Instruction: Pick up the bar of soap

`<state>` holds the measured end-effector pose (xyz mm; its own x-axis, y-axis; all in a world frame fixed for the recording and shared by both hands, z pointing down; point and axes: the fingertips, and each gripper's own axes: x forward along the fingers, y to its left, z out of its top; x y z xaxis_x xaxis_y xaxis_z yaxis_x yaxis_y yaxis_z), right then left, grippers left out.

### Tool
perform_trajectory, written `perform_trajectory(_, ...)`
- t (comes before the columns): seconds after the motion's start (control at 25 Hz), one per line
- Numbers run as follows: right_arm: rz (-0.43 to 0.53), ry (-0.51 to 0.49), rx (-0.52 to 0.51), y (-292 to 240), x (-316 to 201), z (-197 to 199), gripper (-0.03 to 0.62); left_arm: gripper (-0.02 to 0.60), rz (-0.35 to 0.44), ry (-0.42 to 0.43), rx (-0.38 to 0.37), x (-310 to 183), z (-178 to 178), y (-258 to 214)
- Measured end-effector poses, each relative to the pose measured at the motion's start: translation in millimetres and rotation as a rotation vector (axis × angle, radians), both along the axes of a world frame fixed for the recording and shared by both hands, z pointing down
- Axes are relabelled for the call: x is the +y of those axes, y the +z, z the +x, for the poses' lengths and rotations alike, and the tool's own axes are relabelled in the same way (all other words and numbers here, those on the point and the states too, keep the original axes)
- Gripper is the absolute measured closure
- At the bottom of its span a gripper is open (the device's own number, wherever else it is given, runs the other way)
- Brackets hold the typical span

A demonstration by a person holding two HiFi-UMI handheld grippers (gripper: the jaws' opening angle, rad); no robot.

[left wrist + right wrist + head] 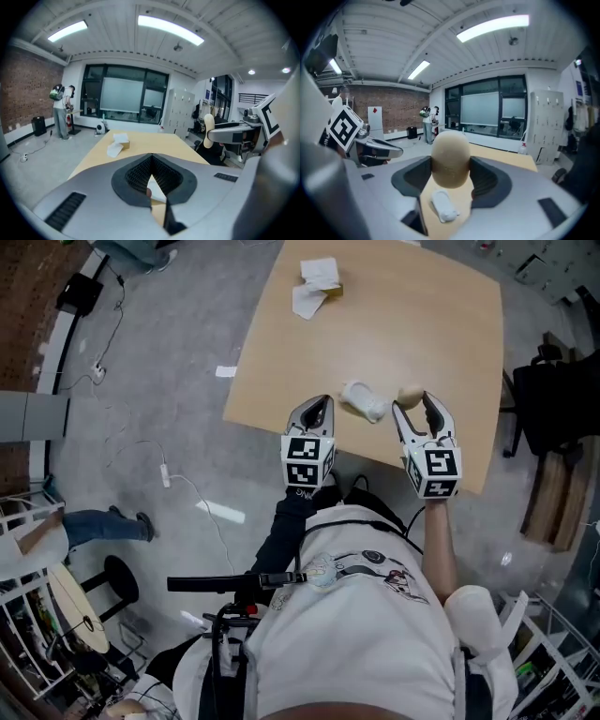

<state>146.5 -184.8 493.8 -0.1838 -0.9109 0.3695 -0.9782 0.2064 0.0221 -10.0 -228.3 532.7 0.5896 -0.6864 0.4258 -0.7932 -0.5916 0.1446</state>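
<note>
Soap (450,158) sits clamped in right hand-held gripper (413,401), above counter (422,315) — left hand-held gripper (322,404) jaws together, empty

Grey floor (169,352), white cable (178,482) trailing across it. Light wood table (422,315), rounded corners. Black chair (553,409) at table's right edge; black round stool (120,579) lower left. Red brick wall (23,98) on room's left side. Wide dark-framed windows (124,96) along far wall, white lockers (180,110) beside them. White ribbed ceiling (117,42), two lit strip lights (171,29).
</note>
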Motion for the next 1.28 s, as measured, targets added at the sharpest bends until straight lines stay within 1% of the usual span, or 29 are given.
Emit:
perform_trajectory(0.2,0.141,0.069,-0.009,-49.1,7.7,15.5,0.333,0.581,0.162,0.009,0.051,-11.0,9.7,-56.5)
perform_trajectory(0.32,0.204,0.085,-0.013,-73.2,10.3,17.1,0.333,0.581,0.234,0.013,0.077,-9.4,9.8,-86.2)
perform_trajectory(0.44,0.256,0.091,-0.012,-90.7,12.5,16.8,0.333,0.581,0.285,0.017,0.095,-7.2,10.1,-108.0)
perform_trajectory(0.64,0.305,0.094,-0.018,-104.7,13.5,13.5,0.333,0.581,0.332,0.013,0.107,-8.0,7.7,-126.1)
perform_trajectory(1.0,0.392,0.111,-0.017,-129.9,14.0,19.7,0.333,0.581,0.396,0.016,0.126,-9.3,14.2,-149.0)
perform_trajectory(1.28,0.412,0.107,-0.009,-133.9,14.2,17.3,0.333,0.581,0.407,0.021,0.124,-9.9,16.2,-152.5)
